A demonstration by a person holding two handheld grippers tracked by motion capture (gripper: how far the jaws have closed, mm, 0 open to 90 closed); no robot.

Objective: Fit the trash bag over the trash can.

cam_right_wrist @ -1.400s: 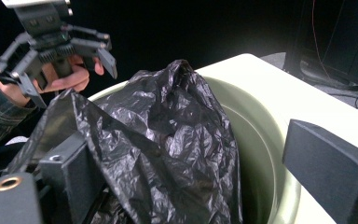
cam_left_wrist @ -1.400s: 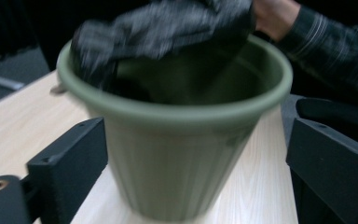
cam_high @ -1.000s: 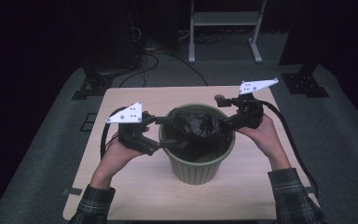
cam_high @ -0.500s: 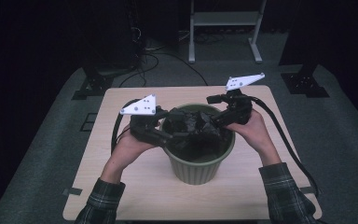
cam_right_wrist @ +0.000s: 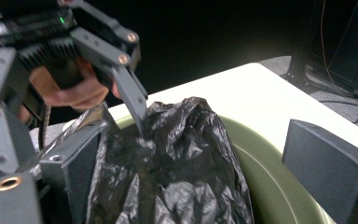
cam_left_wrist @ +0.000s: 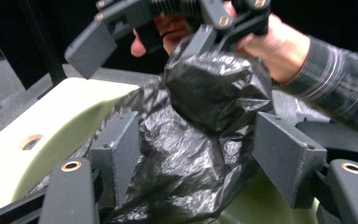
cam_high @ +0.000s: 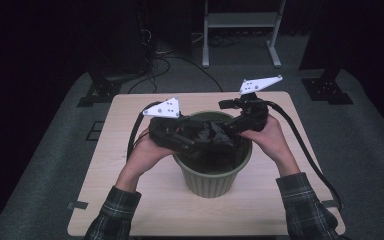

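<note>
A crumpled black plastic bag (cam_high: 211, 134) sits in the mouth of a green bin (cam_high: 212, 177) on the wooden table (cam_high: 125, 190). My left gripper (cam_high: 196, 142) reaches over the bin's left rim. Its jaws have just been closing, and in the left gripper view its pads (cam_left_wrist: 121, 154) press a thick wad of the bag (cam_left_wrist: 200, 140) from both sides. My right gripper (cam_high: 230, 131) comes in over the right rim. In the right gripper view one pad (cam_right_wrist: 74, 168) touches the bag (cam_right_wrist: 177, 168) and the other pad stands well clear of it, so it is open.
Both forearms in plaid sleeves (cam_high: 305, 205) flank the bin. Black cables (cam_high: 305, 150) trail from the grippers across the table. Stand legs (cam_high: 95, 92) and a white frame (cam_high: 240, 30) stand on the dark floor behind the table.
Both grippers moved inward from the bin's sides to meet over the bag. The left jaws narrowed around the bag.
</note>
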